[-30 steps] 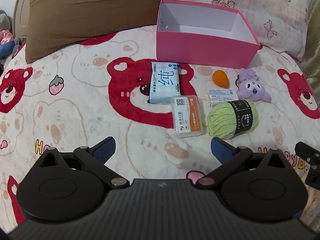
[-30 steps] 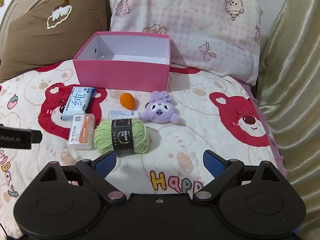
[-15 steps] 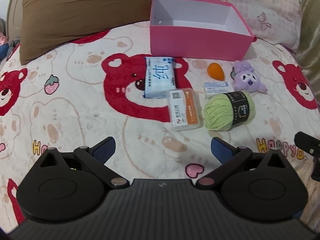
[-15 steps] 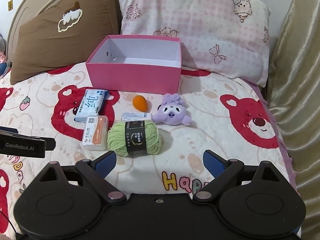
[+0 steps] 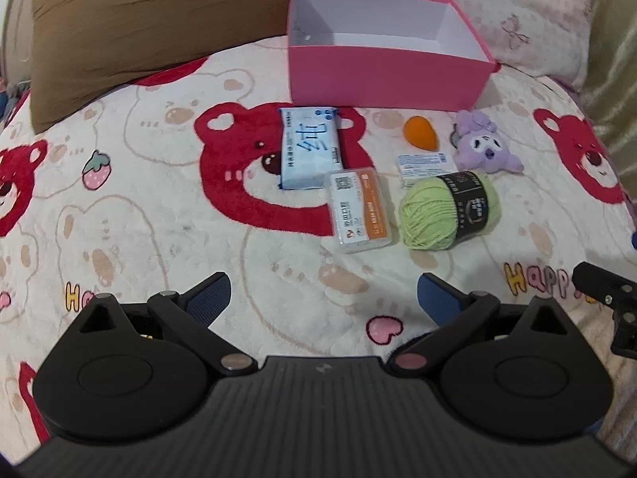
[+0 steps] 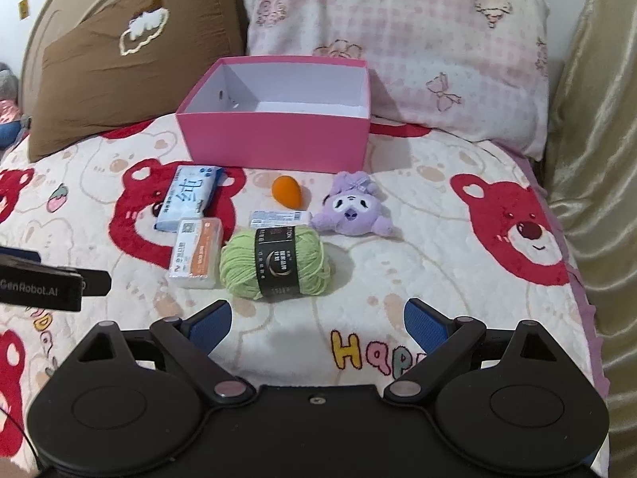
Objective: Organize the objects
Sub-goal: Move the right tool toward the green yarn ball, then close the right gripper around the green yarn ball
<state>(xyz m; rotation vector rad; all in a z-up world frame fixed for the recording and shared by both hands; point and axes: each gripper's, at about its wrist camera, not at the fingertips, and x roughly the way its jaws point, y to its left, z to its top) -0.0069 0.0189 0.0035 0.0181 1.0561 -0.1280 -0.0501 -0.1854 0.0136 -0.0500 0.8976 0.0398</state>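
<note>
An empty pink box point(image 5: 384, 75) point(image 6: 274, 139) stands on the bed near the pillows. In front of it lie a blue tissue pack point(image 5: 310, 147) point(image 6: 189, 197), a clear case with an orange label point(image 5: 360, 209) point(image 6: 195, 253), a green yarn ball point(image 5: 448, 209) point(image 6: 274, 261), an orange egg-shaped sponge point(image 5: 420, 133) point(image 6: 286, 192), a small white packet point(image 5: 426, 163) point(image 6: 278, 218) and a purple plush point(image 5: 483, 147) point(image 6: 350, 209). My left gripper point(image 5: 324, 298) is open, short of the case. My right gripper point(image 6: 318, 320) is open, just short of the yarn.
A bear-print blanket point(image 5: 139, 207) point(image 6: 458, 271) covers the bed. A brown pillow point(image 5: 159, 28) point(image 6: 131, 79) and a pink checked pillow point(image 6: 418, 40) lean behind the box. A beige curtain point(image 6: 589, 159) hangs along the right edge. Each gripper shows at the edge of the other's view.
Both views have shifted slightly: the objects sit a little lower and nearer in the right wrist view, and further left in the left wrist view. Both grippers stay open.
</note>
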